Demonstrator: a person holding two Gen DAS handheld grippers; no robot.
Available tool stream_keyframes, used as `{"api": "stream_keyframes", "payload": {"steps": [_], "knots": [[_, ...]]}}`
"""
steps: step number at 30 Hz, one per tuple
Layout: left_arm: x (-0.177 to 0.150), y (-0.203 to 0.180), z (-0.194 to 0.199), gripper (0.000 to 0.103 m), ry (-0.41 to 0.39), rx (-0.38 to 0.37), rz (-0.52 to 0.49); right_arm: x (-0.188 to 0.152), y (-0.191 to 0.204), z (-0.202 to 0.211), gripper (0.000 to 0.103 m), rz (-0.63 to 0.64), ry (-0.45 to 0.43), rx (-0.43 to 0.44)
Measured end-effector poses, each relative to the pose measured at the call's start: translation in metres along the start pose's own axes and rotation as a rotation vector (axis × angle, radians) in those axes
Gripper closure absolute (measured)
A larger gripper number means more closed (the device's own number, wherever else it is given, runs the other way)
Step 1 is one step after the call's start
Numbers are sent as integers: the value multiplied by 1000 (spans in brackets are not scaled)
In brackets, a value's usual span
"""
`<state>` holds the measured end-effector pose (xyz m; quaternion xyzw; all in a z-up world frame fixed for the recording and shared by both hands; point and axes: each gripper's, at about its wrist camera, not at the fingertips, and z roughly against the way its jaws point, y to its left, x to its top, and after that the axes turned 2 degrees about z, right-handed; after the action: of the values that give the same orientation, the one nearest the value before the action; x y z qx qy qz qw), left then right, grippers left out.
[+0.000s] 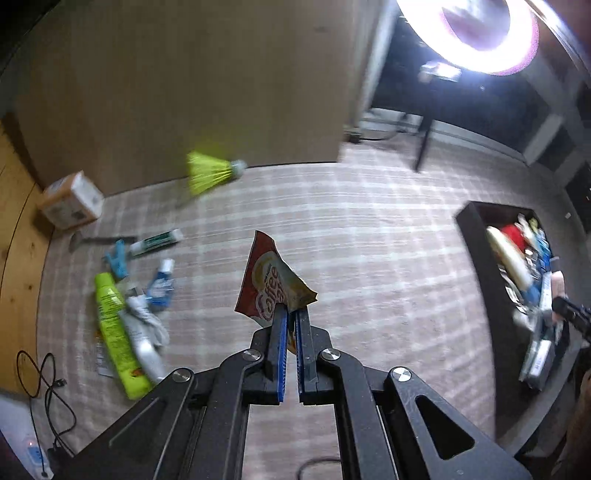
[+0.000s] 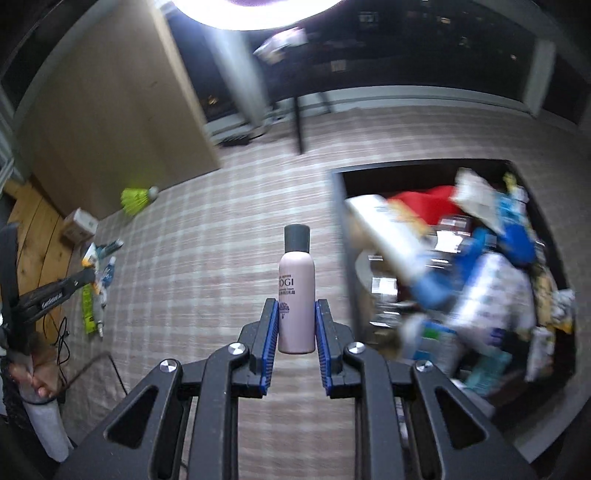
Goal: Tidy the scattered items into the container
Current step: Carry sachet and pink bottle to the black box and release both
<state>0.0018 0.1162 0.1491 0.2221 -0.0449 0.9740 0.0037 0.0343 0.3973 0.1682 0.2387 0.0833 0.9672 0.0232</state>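
plaid carpet (image 1: pixel 369 229); tan wood panel (image 1: pixel 184 85) behind; bright ring light (image 1: pixel 476 33) overhead; dark window (image 2: pixel 424 48).

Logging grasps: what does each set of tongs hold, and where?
Left tongs pinch a coffee sachet by its bottom edge; right tongs clamp a pink bottle around its lower body.

A checked pink-and-white carpet (image 1: pixel 369 236) covers the floor. A tall brown panel (image 1: pixel 184 81) stands behind it, with wooden flooring (image 1: pixel 18 229) alongside. A bright ring lamp (image 1: pixel 480 33) glares overhead, and a black cable (image 1: pixel 48 384) loops near a white power strip (image 1: pixel 35 458).
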Motion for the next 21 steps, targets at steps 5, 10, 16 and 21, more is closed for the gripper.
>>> {"api": "stream_keyframes", "payload": {"steps": [5,10,16,21], "knots": [[4,-75,2,100,-32,-50,-58,-8,-76,31,84,-51,-30,-23],[15,-173,8,100,-47,-124,-111,-7,-155,53,84,-71,-24,-46],[24,-274,10,100,-52,-199,-165,-5,-227,61,84,-67,-2,-55],[23,-339,4,100,-36,-244,-216,-3,-258,61,84,-50,21,-54]]}}
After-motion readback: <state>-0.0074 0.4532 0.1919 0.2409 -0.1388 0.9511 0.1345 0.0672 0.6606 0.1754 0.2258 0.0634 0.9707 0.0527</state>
